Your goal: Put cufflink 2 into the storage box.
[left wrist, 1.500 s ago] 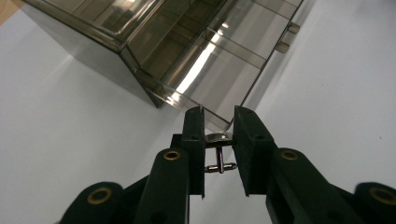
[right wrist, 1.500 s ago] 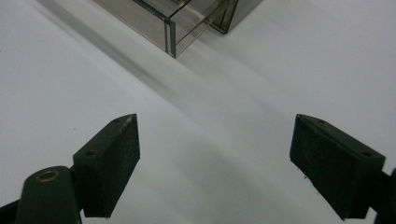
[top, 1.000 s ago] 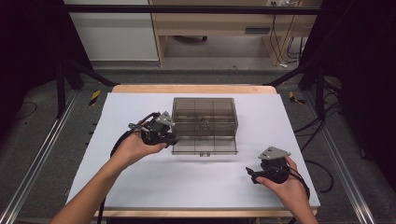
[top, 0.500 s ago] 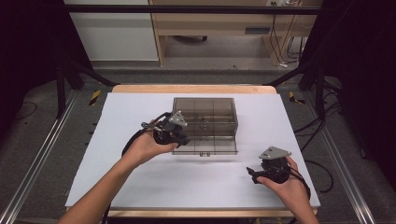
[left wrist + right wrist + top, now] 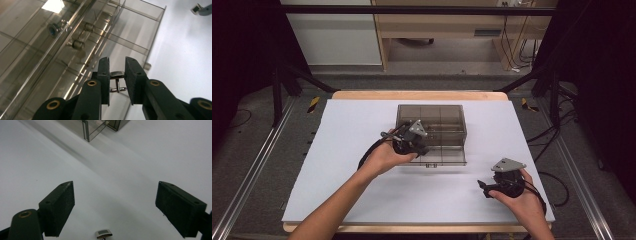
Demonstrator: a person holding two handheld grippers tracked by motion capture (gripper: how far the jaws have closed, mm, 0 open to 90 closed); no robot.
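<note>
- Smoky clear plastic compartment box (image 5: 439,131) sits mid-table on the white sheet (image 5: 342,150), directly ahead of the left gripper (image 5: 117,75), with more small metal pieces (image 5: 75,44) lying inside.
- Small silver cufflink (image 5: 117,79) is clamped between the left jaws over the box's near edge, flat head toward the box, post toward the camera.
- Left forearm angles in from bottom left.
- Right gripper (image 5: 113,205) rests low at the table's near right, jaws wide apart, a second silver cufflink (image 5: 103,233) beneath.
</note>
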